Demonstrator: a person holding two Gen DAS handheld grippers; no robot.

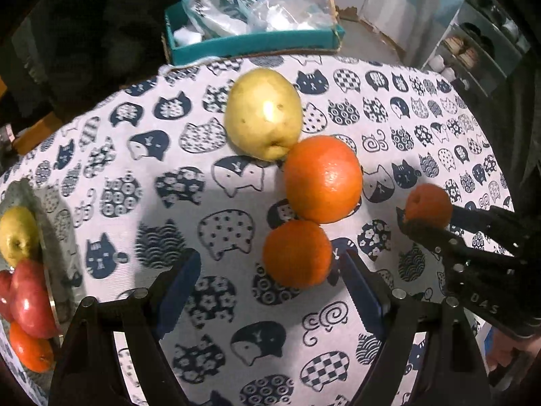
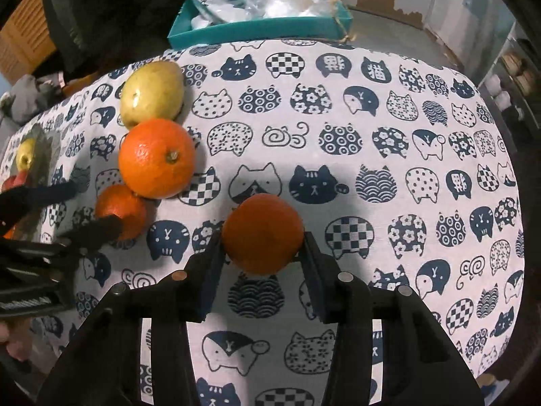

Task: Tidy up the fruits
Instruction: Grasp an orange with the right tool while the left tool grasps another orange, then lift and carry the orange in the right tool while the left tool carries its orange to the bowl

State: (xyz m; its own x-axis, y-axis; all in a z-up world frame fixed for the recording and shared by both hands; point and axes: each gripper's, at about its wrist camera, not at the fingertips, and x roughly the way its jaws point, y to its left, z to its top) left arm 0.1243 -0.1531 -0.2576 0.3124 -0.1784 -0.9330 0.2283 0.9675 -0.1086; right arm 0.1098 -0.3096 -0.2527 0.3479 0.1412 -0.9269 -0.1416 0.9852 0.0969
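In the right wrist view my right gripper is shut on a small orange, both blue pads pressing its sides over the cat-print cloth. The left wrist view shows that same held orange at the right. My left gripper stands open. Another small orange lies just ahead of its fingertips, close to the right pad, and nothing presses on it. Behind that lie a large orange and a yellow pear, touching each other. The right wrist view shows this cluster at its left.
A grey plate at the table's left edge holds a yellow fruit, a red apple and an orange. A teal box of plastic bags stands beyond the far edge. Shelves stand at the right.
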